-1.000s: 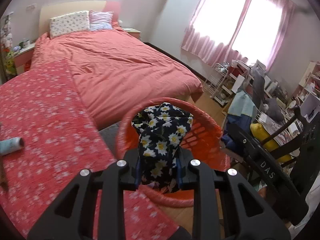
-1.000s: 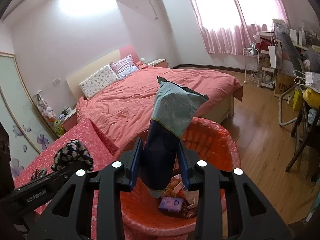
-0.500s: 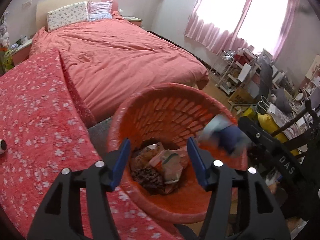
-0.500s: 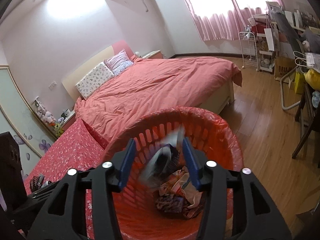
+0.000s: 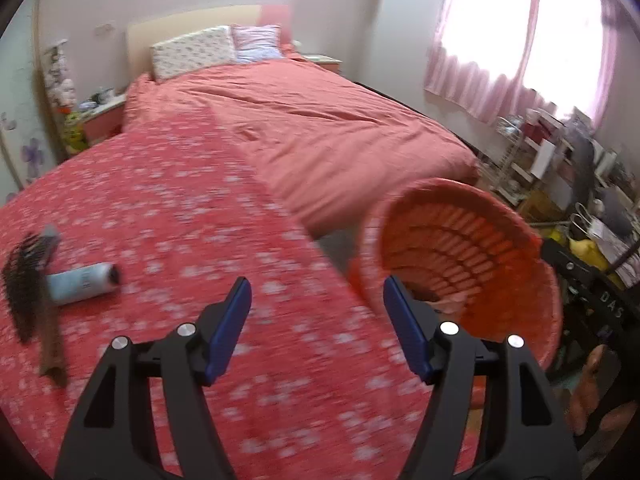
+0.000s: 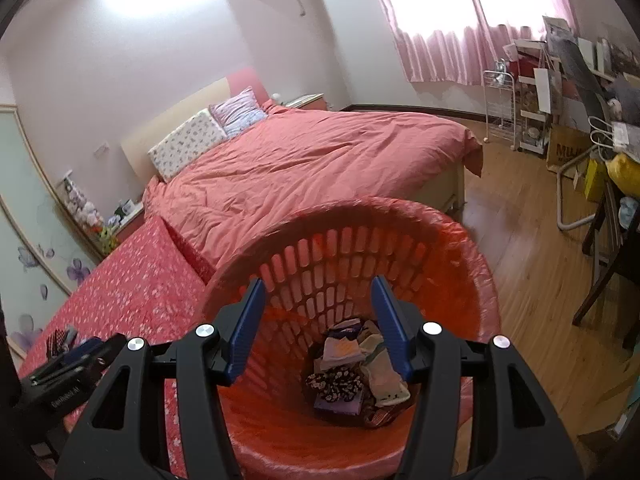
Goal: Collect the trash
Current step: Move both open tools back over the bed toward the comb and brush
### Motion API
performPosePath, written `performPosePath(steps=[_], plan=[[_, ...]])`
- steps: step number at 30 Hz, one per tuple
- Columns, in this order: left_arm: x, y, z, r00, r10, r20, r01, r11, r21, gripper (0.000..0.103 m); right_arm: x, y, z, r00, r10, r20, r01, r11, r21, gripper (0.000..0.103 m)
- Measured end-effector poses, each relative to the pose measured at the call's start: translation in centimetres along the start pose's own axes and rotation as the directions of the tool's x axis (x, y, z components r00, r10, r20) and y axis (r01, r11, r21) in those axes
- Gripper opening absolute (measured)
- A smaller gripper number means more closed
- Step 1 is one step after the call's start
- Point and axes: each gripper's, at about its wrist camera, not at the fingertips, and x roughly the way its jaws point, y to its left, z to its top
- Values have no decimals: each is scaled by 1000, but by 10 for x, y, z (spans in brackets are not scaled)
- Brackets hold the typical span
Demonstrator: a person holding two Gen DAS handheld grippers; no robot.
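An orange slatted basket (image 6: 472, 272) lined with a plastic bag stands beside the red flowered table (image 5: 180, 208). Several pieces of trash lie at its bottom, among them a black daisy-print wrapper (image 6: 336, 384). My right gripper (image 6: 318, 320) is open and empty, above the basket's mouth. My left gripper (image 5: 316, 320) is open and empty, above the table edge, with the basket (image 5: 480, 248) to its right. On the table's left lie a pale blue bottle (image 5: 82, 282) and a hairbrush (image 5: 28, 284).
A large bed with a coral duvet (image 6: 312, 160) lies behind the table and basket. Wooden floor (image 6: 536, 264) stretches to the right. Chairs, a wire rack (image 6: 500, 108) and cluttered shelves stand along the right wall under pink curtains.
Both grippers let go of their wrappers, which fell into the basket. The left gripper has since swung left over the table. The right gripper stays over the basket.
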Motion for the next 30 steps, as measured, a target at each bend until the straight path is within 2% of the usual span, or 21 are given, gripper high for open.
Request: performPosePath(steps=[8, 12, 16, 22, 30], plan=[[-36, 76, -13, 991, 129, 23, -126, 987, -102, 71, -6, 32, -9, 999, 32, -24, -34, 997, -76, 56], [-58, 124, -24, 978, 205, 25, -197, 964, -178, 71, -9, 56, -17, 997, 63, -43, -68, 990, -126, 56], [-77, 171, -35, 958, 285, 16, -272, 928, -253, 72, -11, 90, -28, 991, 111, -75, -123, 974, -189, 56], [-108, 229, -54, 926, 378, 5, -353, 870, -343, 72, -10, 150, -50, 969, 193, -153, -231, 929, -288, 56], [-142, 288, -80, 899, 438, -15, -402, 809, -430, 73, -4, 240, -87, 917, 279, -284, -374, 849, -373, 56]])
